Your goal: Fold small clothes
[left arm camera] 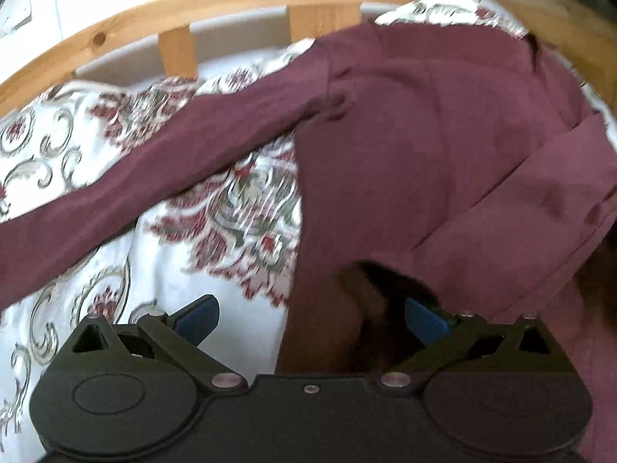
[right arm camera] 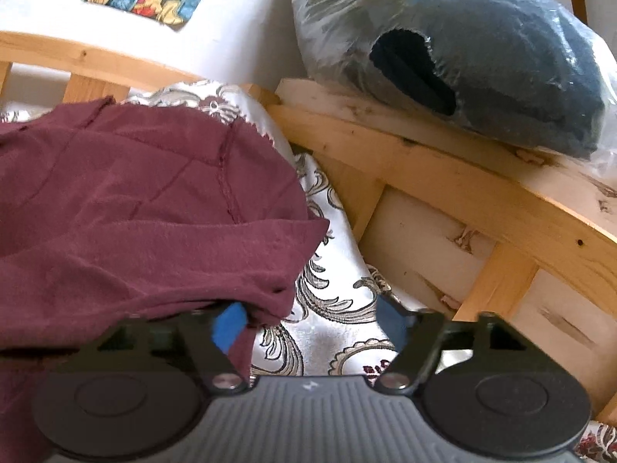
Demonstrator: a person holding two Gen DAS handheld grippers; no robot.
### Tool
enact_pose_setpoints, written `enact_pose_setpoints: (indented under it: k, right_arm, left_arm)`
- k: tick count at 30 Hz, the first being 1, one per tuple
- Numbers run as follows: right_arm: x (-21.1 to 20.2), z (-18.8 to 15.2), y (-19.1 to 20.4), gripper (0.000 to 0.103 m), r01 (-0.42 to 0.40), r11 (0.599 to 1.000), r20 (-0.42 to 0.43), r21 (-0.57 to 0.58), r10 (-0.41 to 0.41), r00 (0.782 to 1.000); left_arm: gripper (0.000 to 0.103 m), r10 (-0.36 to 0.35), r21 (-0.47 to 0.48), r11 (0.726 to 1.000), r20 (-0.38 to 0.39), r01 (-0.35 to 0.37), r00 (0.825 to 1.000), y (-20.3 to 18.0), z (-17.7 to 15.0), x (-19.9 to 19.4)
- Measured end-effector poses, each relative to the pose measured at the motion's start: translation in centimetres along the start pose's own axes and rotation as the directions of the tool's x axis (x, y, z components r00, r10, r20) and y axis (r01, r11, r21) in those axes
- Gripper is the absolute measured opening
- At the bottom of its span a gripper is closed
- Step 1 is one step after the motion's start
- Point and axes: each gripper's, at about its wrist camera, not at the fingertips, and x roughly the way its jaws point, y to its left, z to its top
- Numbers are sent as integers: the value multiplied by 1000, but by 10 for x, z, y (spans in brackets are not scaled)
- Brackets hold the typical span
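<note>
The maroon long-sleeved knit garment (left arm camera: 424,146) lies spread on the white bedspread with a grey and red floral print (left arm camera: 115,135), near the bed's far edge and corner, bounded by the curved pale wooden slatted bed frame (left arm camera: 193,0).

Left tool (left arm camera: 310,322): the jaws stand spread. The garment's lower edge lies between the blue fingertips (left arm camera: 196,318); neither pad presses on it. One sleeve runs out to the left across the bedspread, away from this tool.

Right tool (right arm camera: 308,322): the jaws stand apart. A folded edge of the garment (right arm camera: 154,212) drapes over the left blue pad (right arm camera: 229,326); patterned bedspread (right arm camera: 327,328) shows in the gap, and the right pad is clear of cloth.

A dark blue textile in a clear plastic bag (right arm camera: 482,58) rests on the frame (right arm camera: 443,177) past the bed's corner, well apart from the garment.
</note>
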Motion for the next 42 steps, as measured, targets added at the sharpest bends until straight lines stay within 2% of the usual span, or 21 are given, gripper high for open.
enact_pose_setpoints:
  k: [2, 7, 10, 11, 13, 16, 21, 22, 23, 24, 26, 29, 33, 35, 38, 40, 42]
  right_arm:
    - [-3, 0, -5, 54, 17, 1000, 8, 26, -17, 1000]
    - [-2, -1, -9, 44, 21, 999, -20, 48, -20, 1000]
    - [0, -2, -6, 46, -3, 1000, -46, 20, 4, 999]
    - [3, -2, -3, 50, -24, 1000, -67, 3, 24, 997]
    - [7, -3, 2, 51, -53, 998, -102, -46, 48, 994]
    - [10, -1, 6, 51, -72, 992, -100, -102, 62, 993]
    - [16, 4, 16, 49, -82, 970, -79, -230, 65, 995]
    - [16, 3, 19, 40, -86, 966, -75, -244, 69, 995]
    - [16, 2, 21, 23, -97, 962, -75, -256, 80, 994]
    - [16, 1, 23, 16, -100, 959, -76, -264, 83, 994]
    - [14, 0, 23, 10, -85, 965, -65, -249, 71, 995]
    - [9, 5, 8, 8, -50, 992, -61, -114, 44, 997]
    - [5, 5, -14, 8, 20, 1000, -81, -12, -20, 997]
    - [14, 2, -17, 9, -5, 1000, -136, -4, 5, 991]
    - [12, -2, -15, 11, -17, 1000, -144, -19, 15, 990]
    - [9, -2, -16, 15, -17, 1000, -149, -20, 13, 989]
    - [6, -6, -21, 30, -8, 1000, -168, -17, 5, 986]
  left_arm:
    - [102, 17, -21, 1000, -25, -17, 1000, 3, -4, 2]
    - [102, -1, -31, 1000, -38, 0, 999, 10, -10, -1]
    - [102, -28, -49, 998, -11, 27, 1000, 13, -10, -9]
    - [102, -51, -62, 997, 17, 52, 999, 15, -11, -15]
    - [102, -100, -82, 991, 86, 107, 991, 18, -12, -26]
    - [102, -143, -73, 985, 149, 155, 978, 19, -8, -36]
    - [102, -211, -79, 970, 178, 228, 961, 20, 11, -34]
    - [102, -220, -83, 968, 170, 237, 961, 20, 15, -31]
    - [102, -224, -83, 967, 152, 239, 963, 19, 17, -26]
    - [102, -222, -84, 969, 128, 234, 967, 17, 19, -20]
    - [102, -196, -72, 977, 80, 202, 977, 11, 19, -9]
    - [102, -148, -39, 988, 31, 149, 988, 3, 12, 4]
    - [102, -130, 14, 991, -52, 131, 990, -12, 4, 16]
    - [102, -116, 30, 993, -54, 117, 992, -17, 1, 17]
    - [102, -104, 34, 994, -53, 106, 993, -17, 1, 15]
    - [102, -104, 17, 994, -61, 106, 993, -15, 1, 14]
    - [102, -106, -3, 994, -67, 106, 992, -13, 2, 11]
